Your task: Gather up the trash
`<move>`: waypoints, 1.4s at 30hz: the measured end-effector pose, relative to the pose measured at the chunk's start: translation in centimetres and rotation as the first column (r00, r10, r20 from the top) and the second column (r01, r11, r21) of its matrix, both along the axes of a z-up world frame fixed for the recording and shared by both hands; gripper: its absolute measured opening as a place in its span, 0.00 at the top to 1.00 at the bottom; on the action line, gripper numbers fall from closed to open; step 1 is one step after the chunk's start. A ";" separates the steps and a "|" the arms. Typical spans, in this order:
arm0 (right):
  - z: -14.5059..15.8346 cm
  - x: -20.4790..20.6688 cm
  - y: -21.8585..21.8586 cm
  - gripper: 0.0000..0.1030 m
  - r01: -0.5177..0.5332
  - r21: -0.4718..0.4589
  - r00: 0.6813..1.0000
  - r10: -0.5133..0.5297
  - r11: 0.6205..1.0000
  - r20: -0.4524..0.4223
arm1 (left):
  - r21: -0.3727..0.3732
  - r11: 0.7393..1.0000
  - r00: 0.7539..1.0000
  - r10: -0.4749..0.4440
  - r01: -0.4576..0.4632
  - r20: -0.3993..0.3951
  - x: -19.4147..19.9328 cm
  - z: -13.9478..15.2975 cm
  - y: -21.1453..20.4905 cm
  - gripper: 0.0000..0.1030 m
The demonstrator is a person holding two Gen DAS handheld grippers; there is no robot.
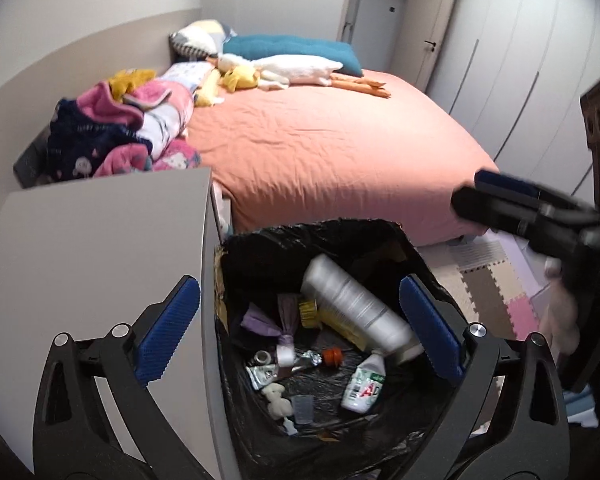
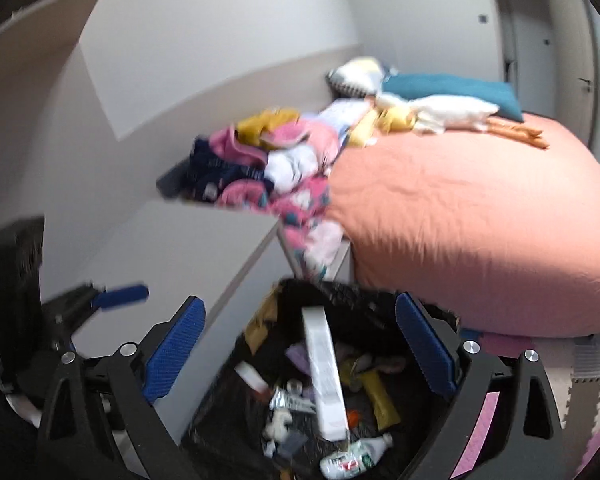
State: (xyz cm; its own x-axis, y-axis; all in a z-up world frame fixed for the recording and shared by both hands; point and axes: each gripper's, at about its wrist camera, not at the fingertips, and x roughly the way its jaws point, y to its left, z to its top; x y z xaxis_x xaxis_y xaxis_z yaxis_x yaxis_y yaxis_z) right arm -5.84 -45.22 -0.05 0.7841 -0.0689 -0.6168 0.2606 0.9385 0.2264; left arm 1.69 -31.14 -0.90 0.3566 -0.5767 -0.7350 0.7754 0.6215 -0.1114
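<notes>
Left wrist view: my left tongs (image 1: 300, 320) stand wide open with nothing between the blue pads, straddling the mouth of the bin (image 1: 380, 228), which sits on the floor at the bed's (image 1: 340, 144) near corner, beside a grey tabletop (image 1: 100, 248). Below the tongs, on the bin's black liner, lie a long white tube (image 1: 356, 312), a small white bottle (image 1: 364, 384) near the right pad, an orange cap (image 1: 332, 356), a purple wrapper (image 1: 260, 320) and other scraps. My right tongs (image 1: 484, 196) show at the right edge, above the bin's far rim. In the blurred right wrist view, those right tongs (image 2: 300, 344) are also wide open and empty over the bin.
</notes>
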 end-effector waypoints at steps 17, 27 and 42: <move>-0.4 0.8 0.3 0.03 -0.009 0.013 0.999 0.009 1.000 -0.038 | 0.004 1.000 0.999 0.021 -0.021 0.028 -0.1 0.4 0.6 0.06; -0.1 1.1 0.9 0.03 -0.019 0.007 0.999 0.019 1.000 -0.035 | -0.006 1.000 0.999 0.031 -0.031 0.029 0.1 0.8 1.1 0.06; -0.1 1.2 0.9 0.03 -0.018 0.006 0.999 0.018 1.000 -0.036 | -0.025 0.999 0.999 0.028 -0.027 0.029 0.6 1.1 1.1 0.07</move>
State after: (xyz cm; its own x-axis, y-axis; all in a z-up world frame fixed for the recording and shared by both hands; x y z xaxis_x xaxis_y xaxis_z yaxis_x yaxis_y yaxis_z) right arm -4.64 -44.35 -0.11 0.7627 -0.0513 -0.6448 0.2518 0.9417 0.2229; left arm 2.28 -30.05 0.18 0.3940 -0.5839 -0.7098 0.7614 0.6399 -0.1038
